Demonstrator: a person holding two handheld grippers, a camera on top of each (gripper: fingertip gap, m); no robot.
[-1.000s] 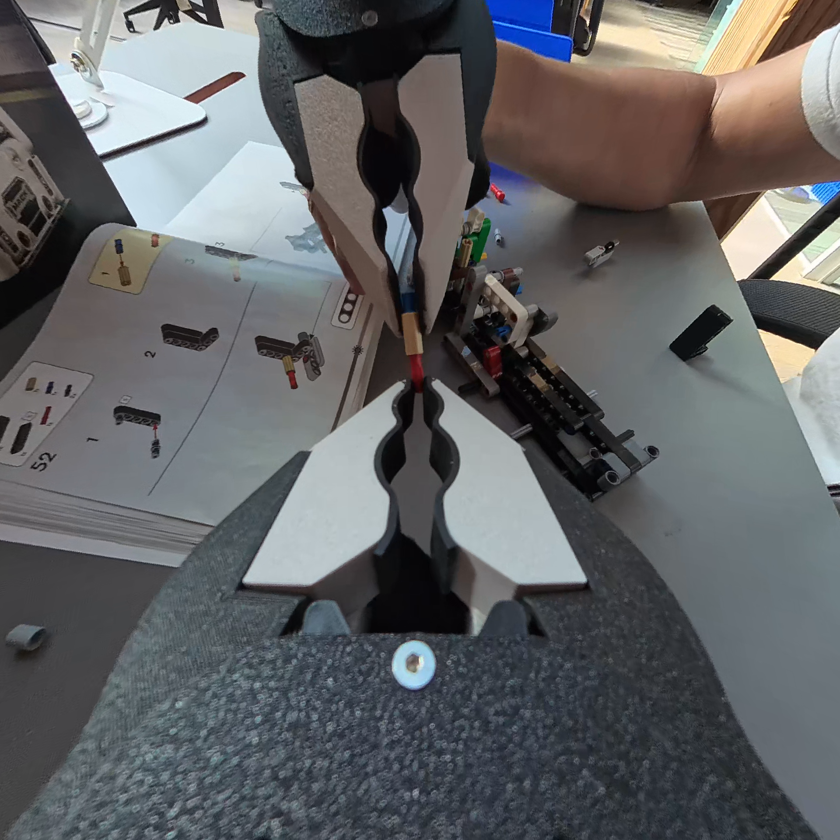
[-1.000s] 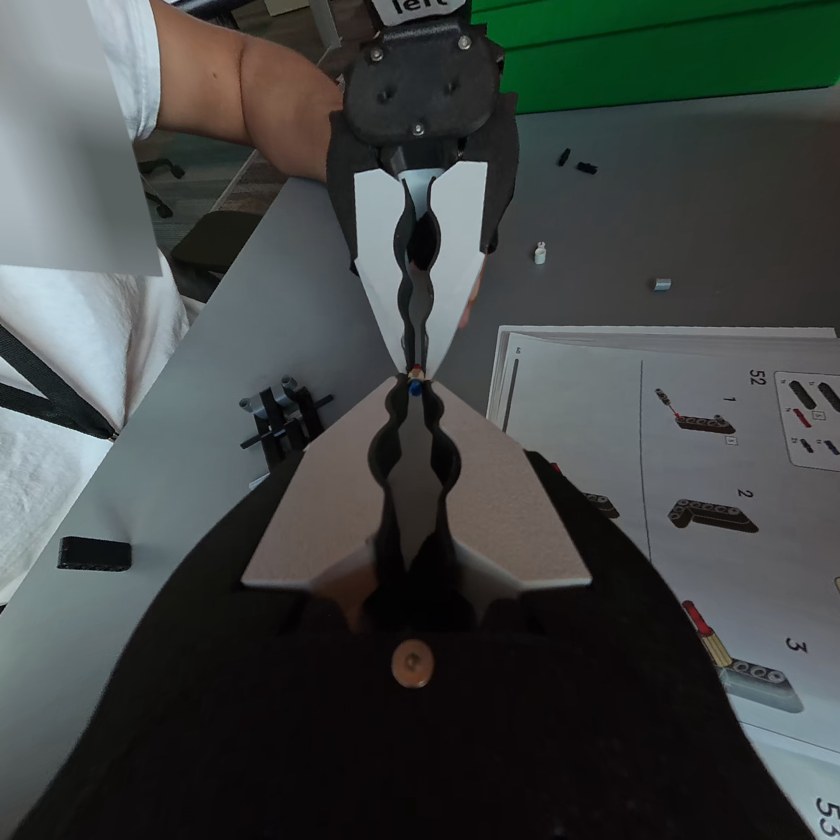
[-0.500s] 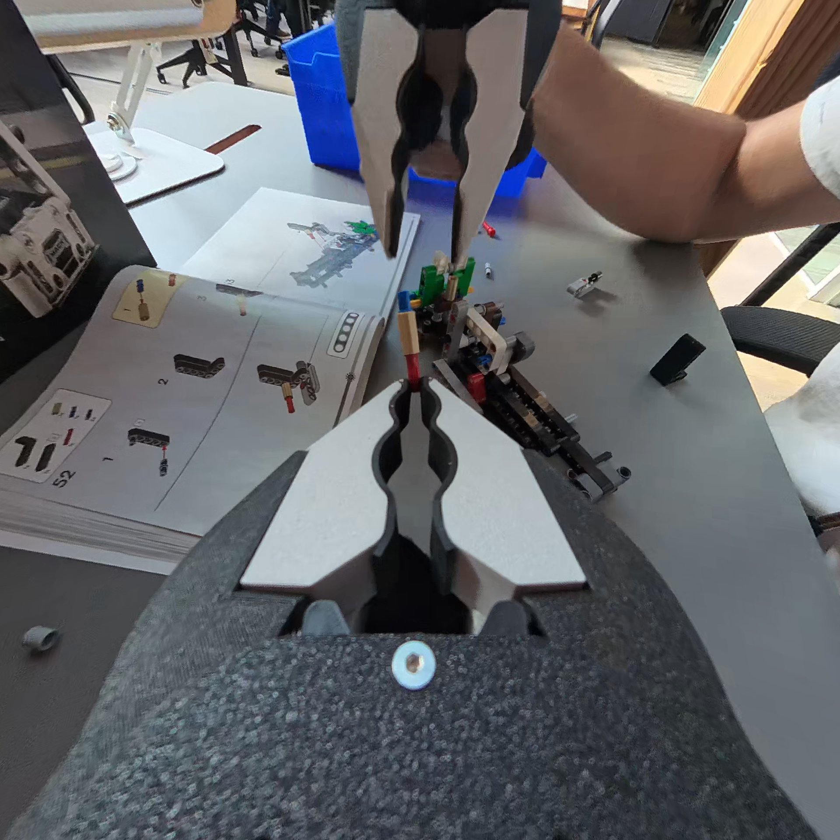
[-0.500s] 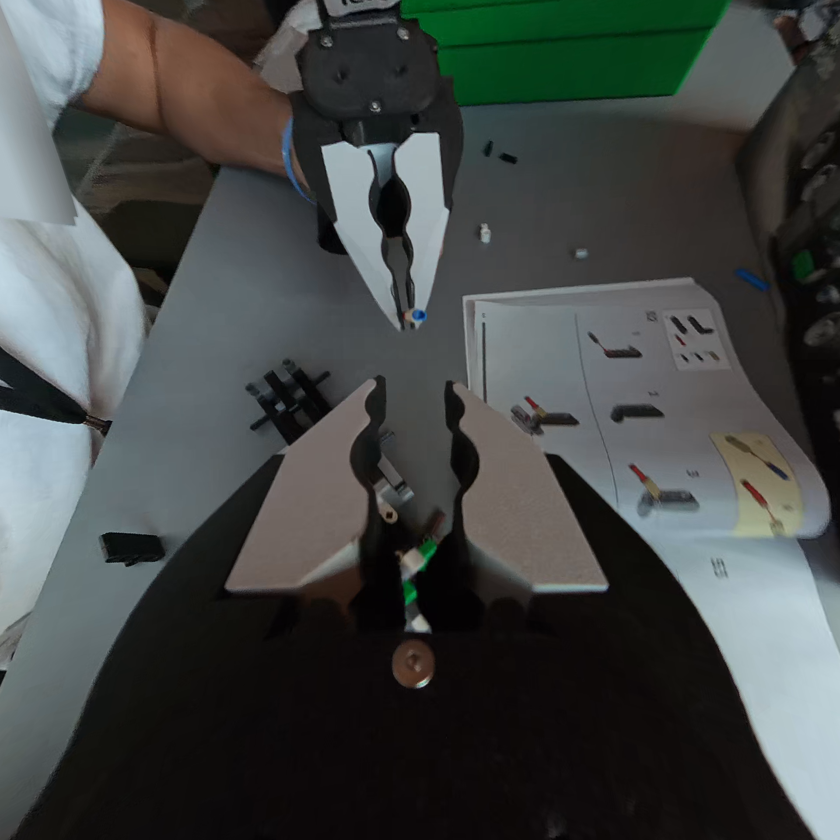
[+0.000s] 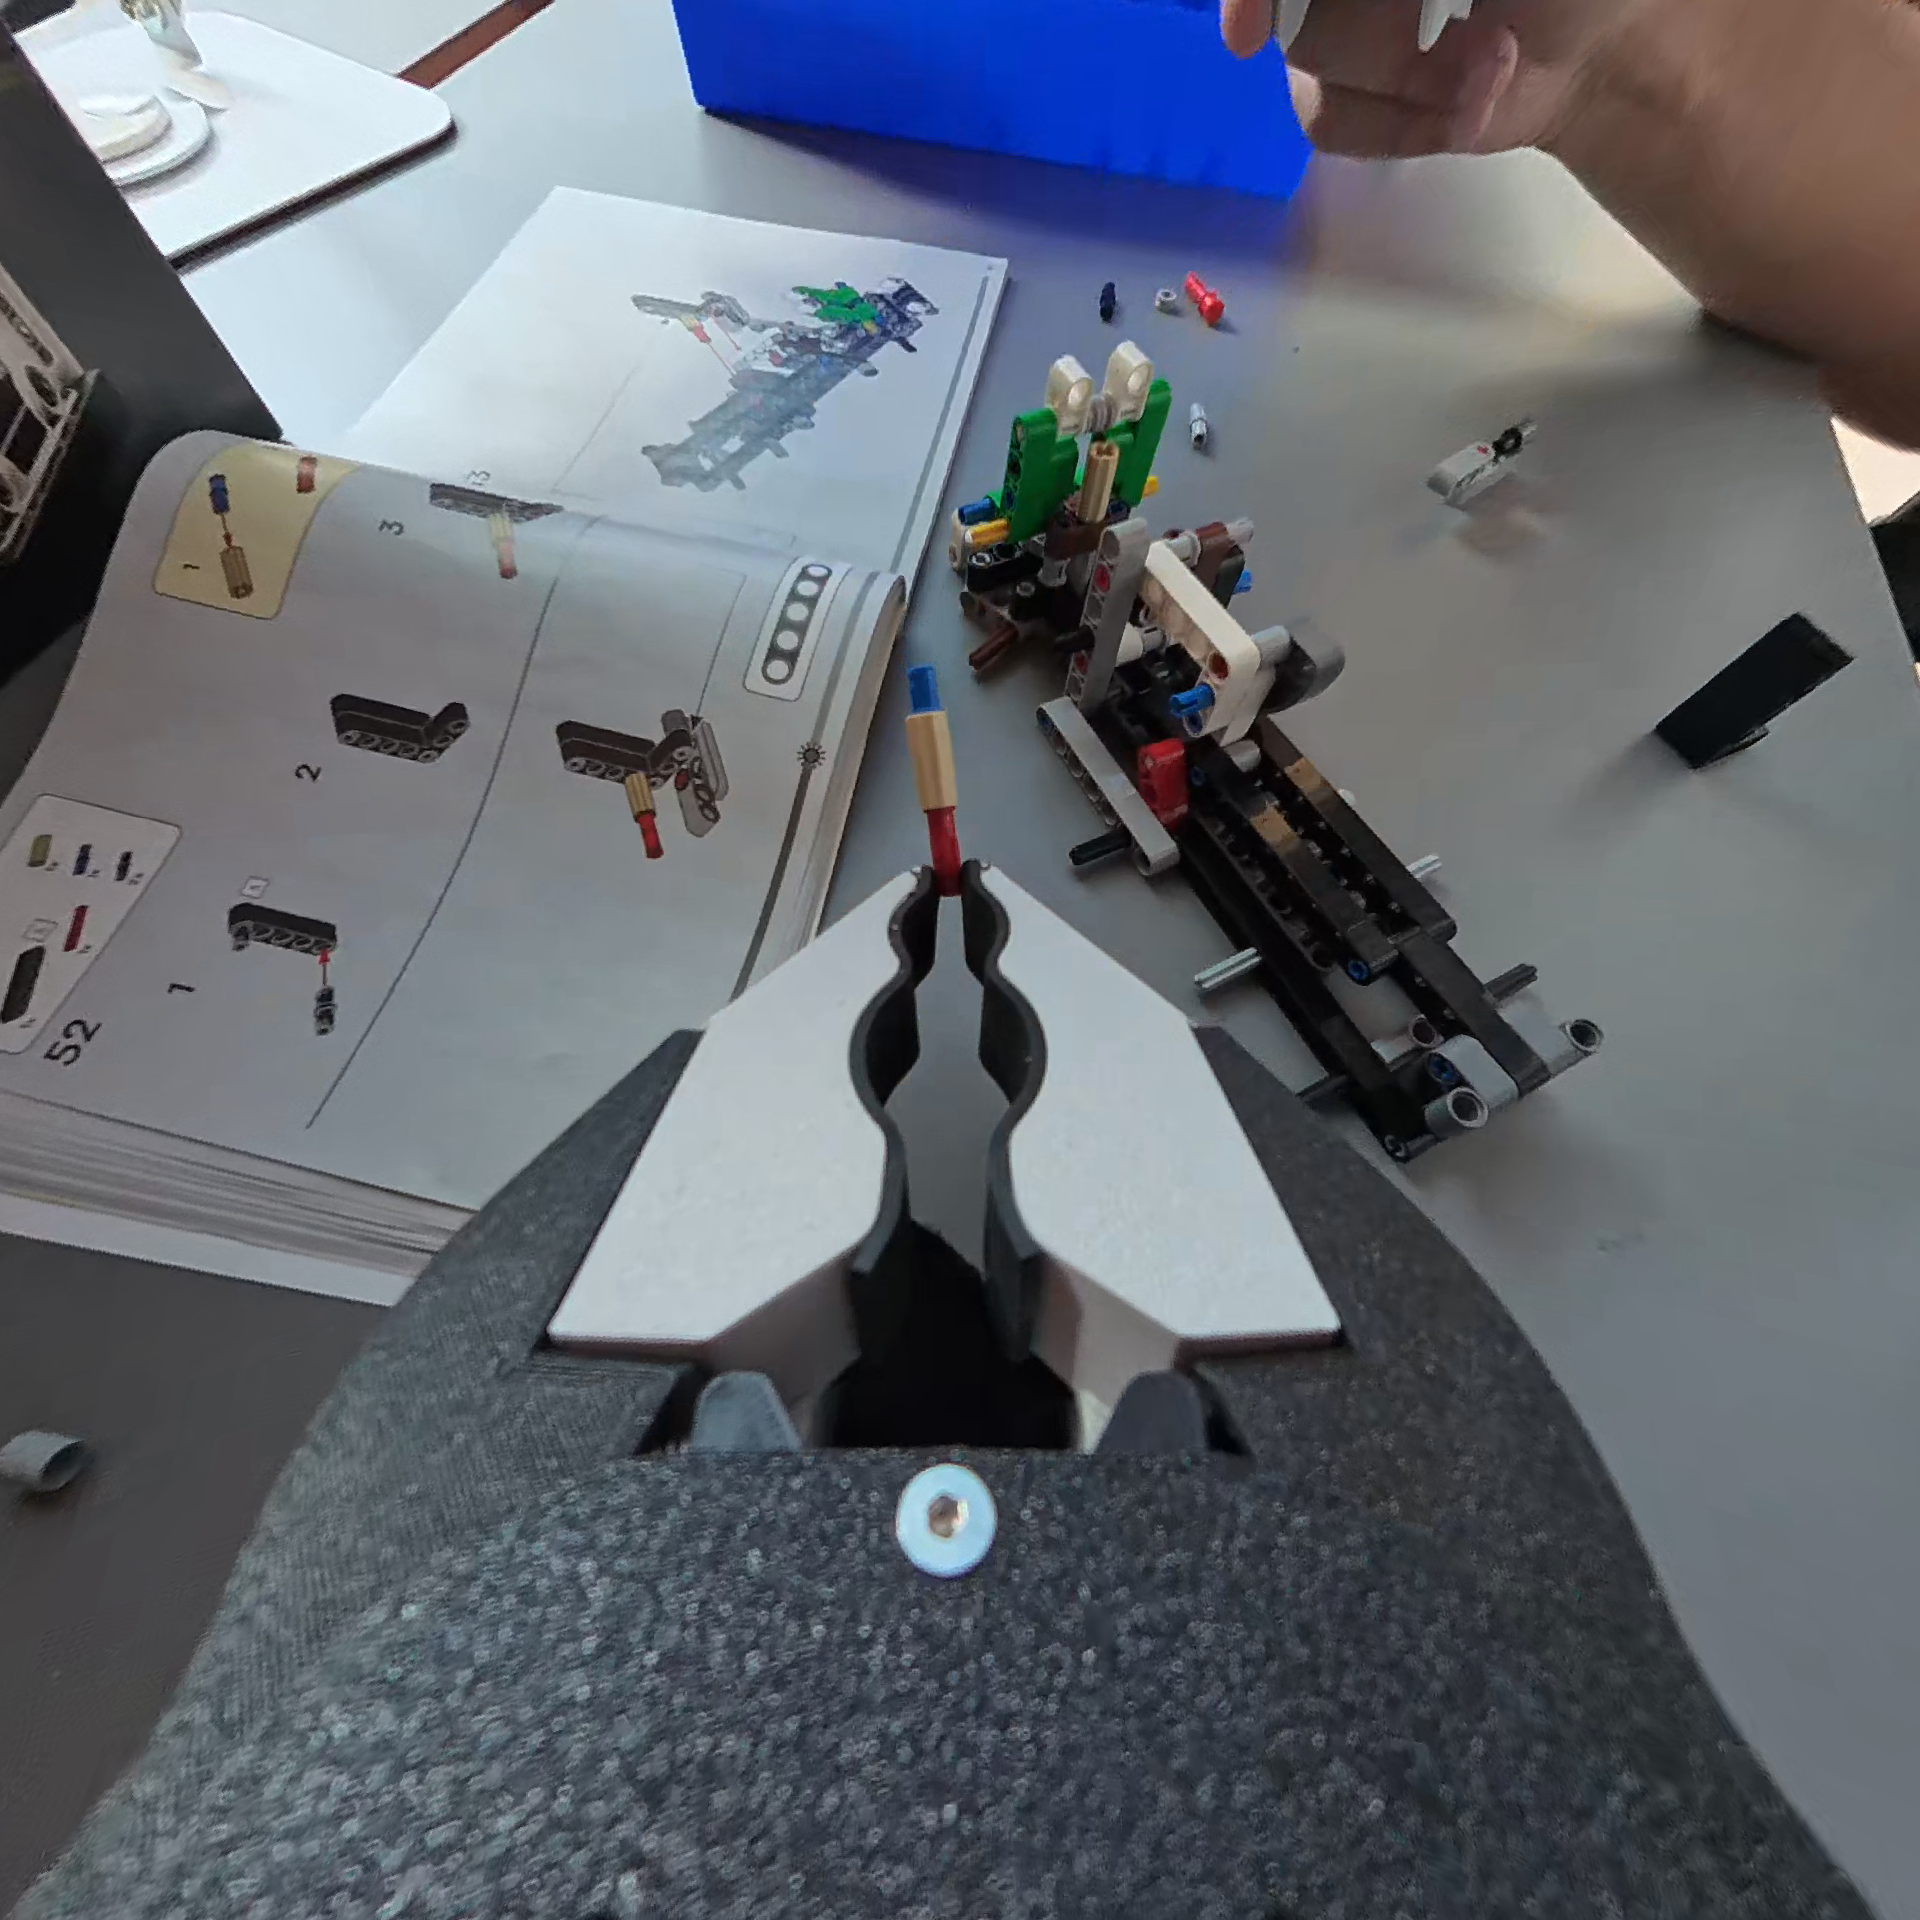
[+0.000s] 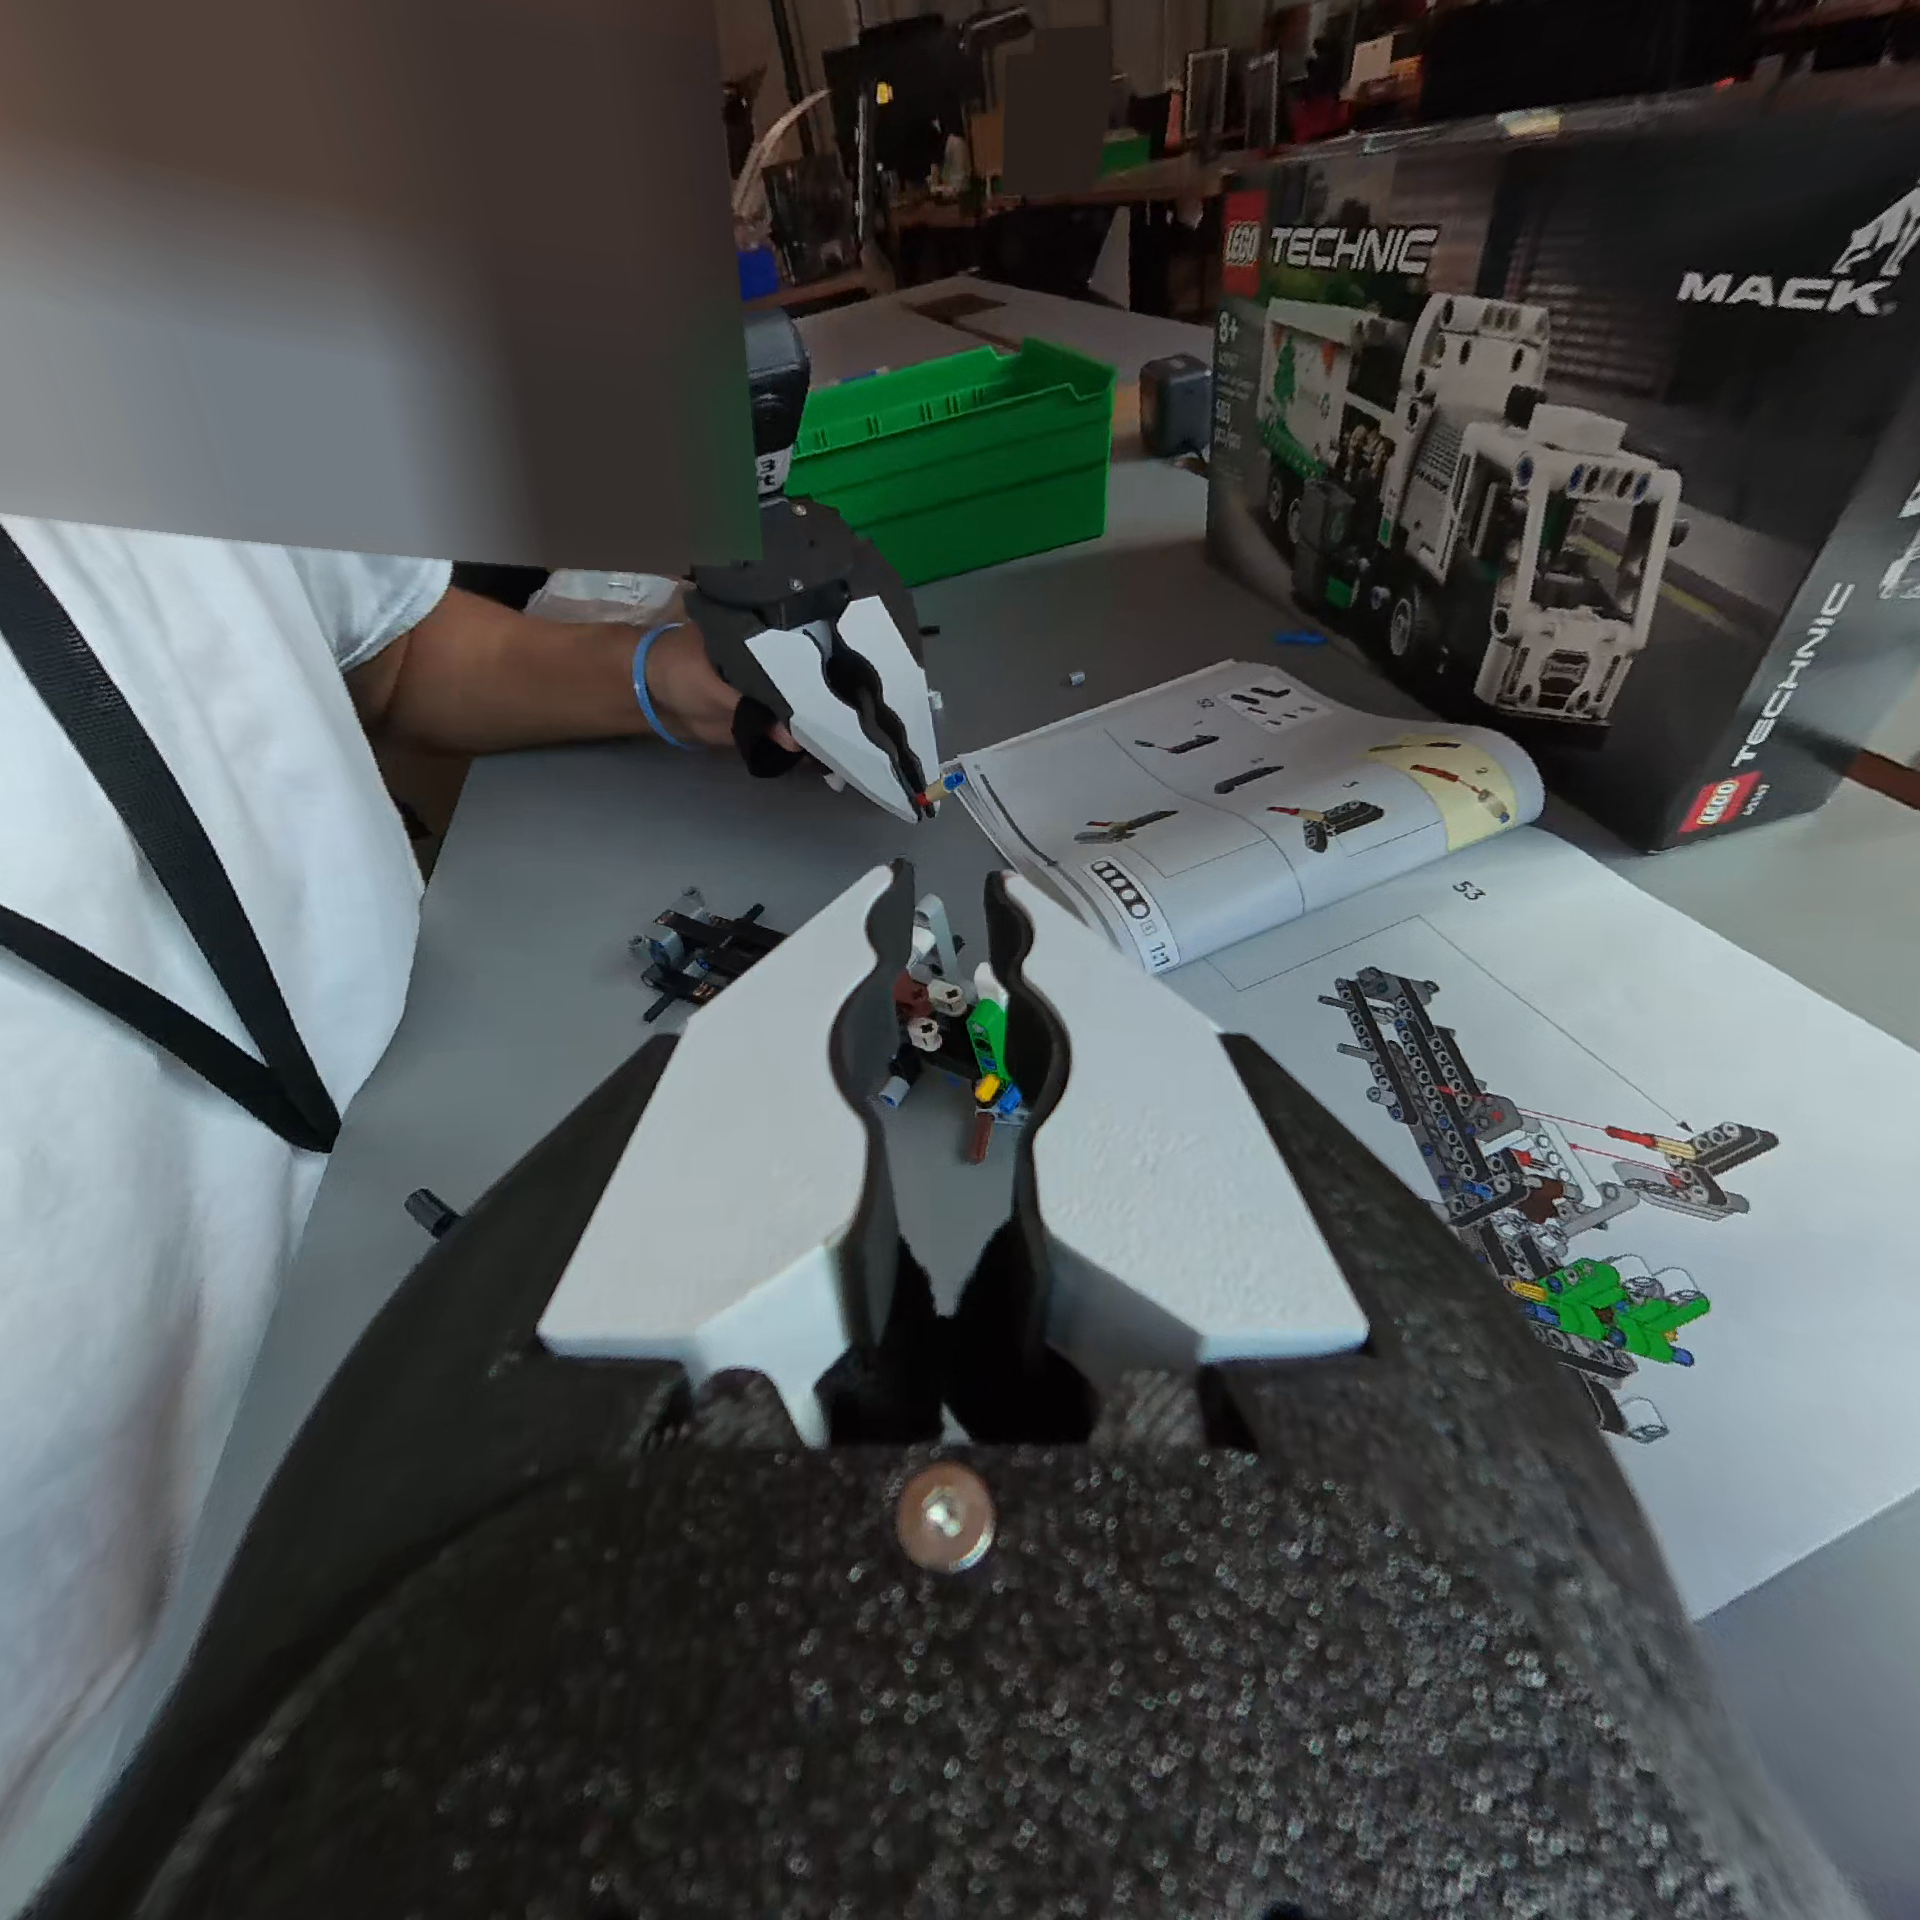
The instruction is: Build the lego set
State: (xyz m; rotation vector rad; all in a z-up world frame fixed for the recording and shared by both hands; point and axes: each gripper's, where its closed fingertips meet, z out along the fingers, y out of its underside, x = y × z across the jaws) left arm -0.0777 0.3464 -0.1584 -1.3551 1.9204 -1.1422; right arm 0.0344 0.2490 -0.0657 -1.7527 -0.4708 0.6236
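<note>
My left gripper [image 5: 948, 876] is shut on the red end of a small axle piece [image 5: 930, 771] with a tan sleeve and a blue tip, held above the table. It also shows in the right wrist view [image 6: 923, 805], still holding the piece [image 6: 940, 785]. The half-built black, grey and green lego model [image 5: 1205, 717] lies on the grey table [image 5: 1662, 1247] to the right of the piece. My right gripper [image 6: 943, 878] is open and empty, above the green end of the model [image 6: 961, 1049]. In the left wrist view only its fingertips [image 5: 1439, 16] show at the top edge.
An open instruction booklet [image 5: 436, 748] lies left of the model, also in the right wrist view [image 6: 1247, 800]. A blue bin [image 5: 987, 83] stands at the back, a green bin [image 6: 956, 457] and the set's box [image 6: 1558, 468] farther off. Loose small parts [image 5: 1195, 301] and a black piece [image 5: 1751, 691] lie around. Tip to tip, the grippers are about 20 cm apart.
My right gripper let go of the axle piece, opened and drew back and up, away from the left gripper. My left gripper kept hold of the piece.
</note>
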